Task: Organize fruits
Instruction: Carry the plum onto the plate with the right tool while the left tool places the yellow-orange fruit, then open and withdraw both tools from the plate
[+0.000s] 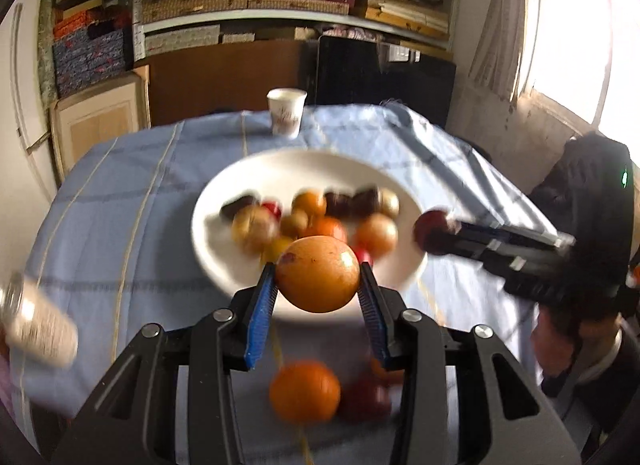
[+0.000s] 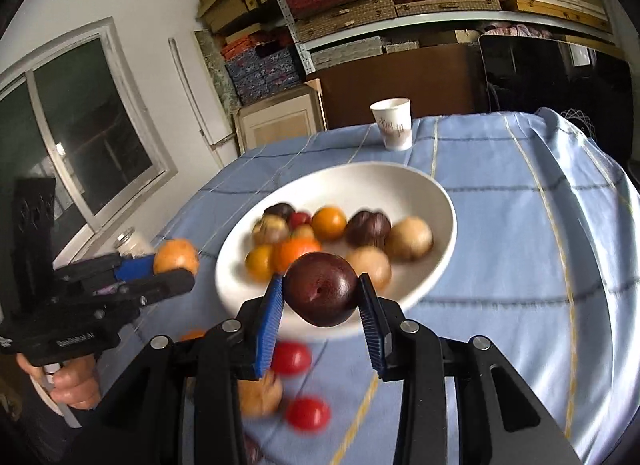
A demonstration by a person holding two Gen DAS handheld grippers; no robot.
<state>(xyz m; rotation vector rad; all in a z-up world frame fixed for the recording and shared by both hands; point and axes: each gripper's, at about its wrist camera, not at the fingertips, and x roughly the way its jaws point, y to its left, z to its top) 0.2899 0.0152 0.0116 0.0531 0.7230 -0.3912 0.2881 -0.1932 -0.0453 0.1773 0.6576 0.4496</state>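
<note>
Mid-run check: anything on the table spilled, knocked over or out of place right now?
Nothing spilled or toppled. Several fruits still lie loose on the blue tablecloth short of the white bowl, including an orange and two small red fruits. The paper cup stands upright.

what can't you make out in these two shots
- Fruits in the white bowl: motion-blurred in the left wrist view, kinds unclear.
- Loose fruit on the blue cloth: partly behind the right tongs, blurred.
- Jar: cut by the left edge, smeared.
- Paper cup print: too small.
</note>
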